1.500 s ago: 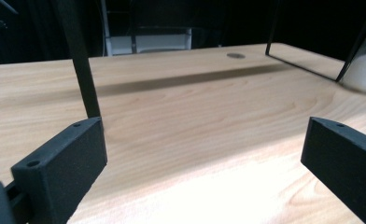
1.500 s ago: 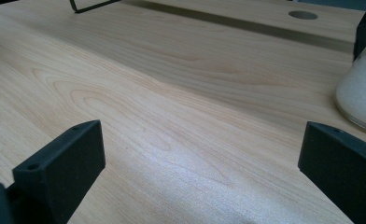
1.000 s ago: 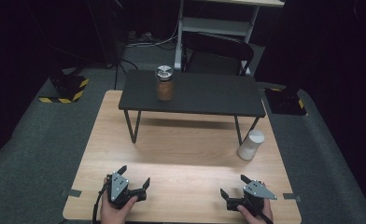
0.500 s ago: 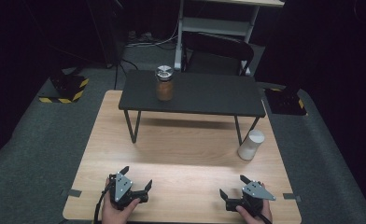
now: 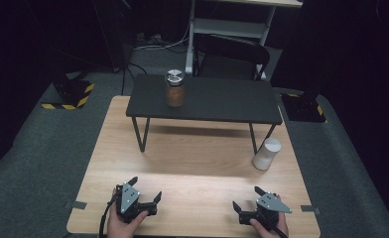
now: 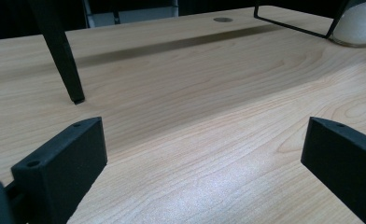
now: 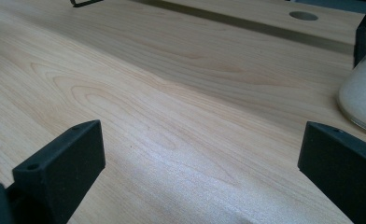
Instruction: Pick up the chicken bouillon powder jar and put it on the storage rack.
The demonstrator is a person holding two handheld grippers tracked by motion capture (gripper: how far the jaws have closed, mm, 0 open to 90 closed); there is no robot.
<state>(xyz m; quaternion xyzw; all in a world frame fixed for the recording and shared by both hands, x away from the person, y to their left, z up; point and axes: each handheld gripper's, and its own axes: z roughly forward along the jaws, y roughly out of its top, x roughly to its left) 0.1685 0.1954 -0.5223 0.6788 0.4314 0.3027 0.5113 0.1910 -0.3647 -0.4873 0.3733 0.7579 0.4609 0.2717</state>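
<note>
**Resting both grippers at the near table edge, jaws apart**

Sitting low on the wooden table [image 5: 197, 163], near its front edge, are the left gripper [image 5: 144, 192] and right gripper [image 5: 246, 198], each in a hand, well apart from one another. Both have jaws spread wide with nothing between them; the gripper views show bare wood grain in each gap. White jar [image 5: 267, 154] stands upright on the wood just beside the right leg of the black shelf [image 5: 207, 101], ahead of the right gripper and nearest to it; also at the right edge of the right gripper view [image 7: 361, 100]. Brown jar [image 5: 175, 89] with a metal lid stands upright on the shelf, left of middle.
</note>
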